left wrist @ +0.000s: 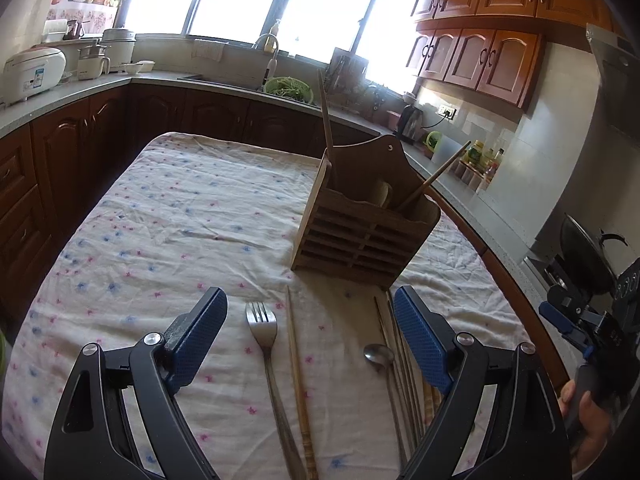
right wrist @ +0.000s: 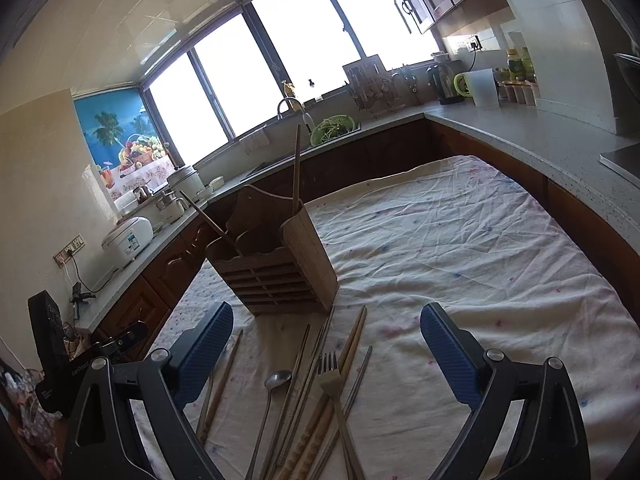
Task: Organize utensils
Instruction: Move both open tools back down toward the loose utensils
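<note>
A wooden utensil holder [left wrist: 362,232] [right wrist: 276,268] stands on the cloth-covered table [left wrist: 180,216] [right wrist: 460,248], with two wooden chopsticks [left wrist: 326,120] leaning in it. In front of it lie a metal fork [left wrist: 262,324] [right wrist: 330,372], a metal spoon [left wrist: 376,354] [right wrist: 278,378], a wooden chopstick [left wrist: 296,364] and several metal and wooden chopsticks [right wrist: 316,360]. My left gripper [left wrist: 310,330] is open and empty, hovering over the fork and chopstick. My right gripper [right wrist: 326,350] is open and empty above the utensil pile; it also shows in the left wrist view [left wrist: 568,316].
Kitchen counters [left wrist: 68,96] [right wrist: 532,140] wrap around the table, with a rice cooker [left wrist: 34,72], a sink with a green colander [left wrist: 288,88], a kettle [left wrist: 410,122] and a wok [left wrist: 584,248]. The table's right edge [left wrist: 500,264] is close to the counter.
</note>
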The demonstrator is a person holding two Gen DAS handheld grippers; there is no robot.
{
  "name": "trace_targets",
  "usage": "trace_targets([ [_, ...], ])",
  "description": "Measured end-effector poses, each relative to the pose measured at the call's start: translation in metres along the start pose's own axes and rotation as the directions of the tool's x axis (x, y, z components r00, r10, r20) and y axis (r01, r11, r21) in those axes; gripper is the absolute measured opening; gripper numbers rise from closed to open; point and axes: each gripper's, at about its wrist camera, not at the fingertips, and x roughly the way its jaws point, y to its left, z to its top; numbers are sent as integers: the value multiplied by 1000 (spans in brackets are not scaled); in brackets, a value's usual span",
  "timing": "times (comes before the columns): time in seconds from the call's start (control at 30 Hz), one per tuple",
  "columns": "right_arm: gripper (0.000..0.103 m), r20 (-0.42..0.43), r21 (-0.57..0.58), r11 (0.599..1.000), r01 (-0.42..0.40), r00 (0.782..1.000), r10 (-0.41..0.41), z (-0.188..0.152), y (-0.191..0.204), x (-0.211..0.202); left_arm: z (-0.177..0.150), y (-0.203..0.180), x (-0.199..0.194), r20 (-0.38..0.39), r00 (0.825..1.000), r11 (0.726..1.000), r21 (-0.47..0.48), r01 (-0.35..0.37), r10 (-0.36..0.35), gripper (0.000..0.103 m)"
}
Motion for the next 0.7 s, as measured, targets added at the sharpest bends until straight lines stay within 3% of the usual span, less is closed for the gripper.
trace_targets([
  [0.33,94,-53,-13,1000,24,998,-24,-14,-4,10,-9,-5,14,-58,998,999,35,-6,8,87],
  [0.57,79,-80,-2,998,55,995,-55,-14,-12,20,-9,-10,31,-104,995,998,64,1,6,87],
  [0.7,69,-105,2,997,73,992,-72,-13,-16,29,-8,-12,42,-130,992,997,81,9,2,81],
])
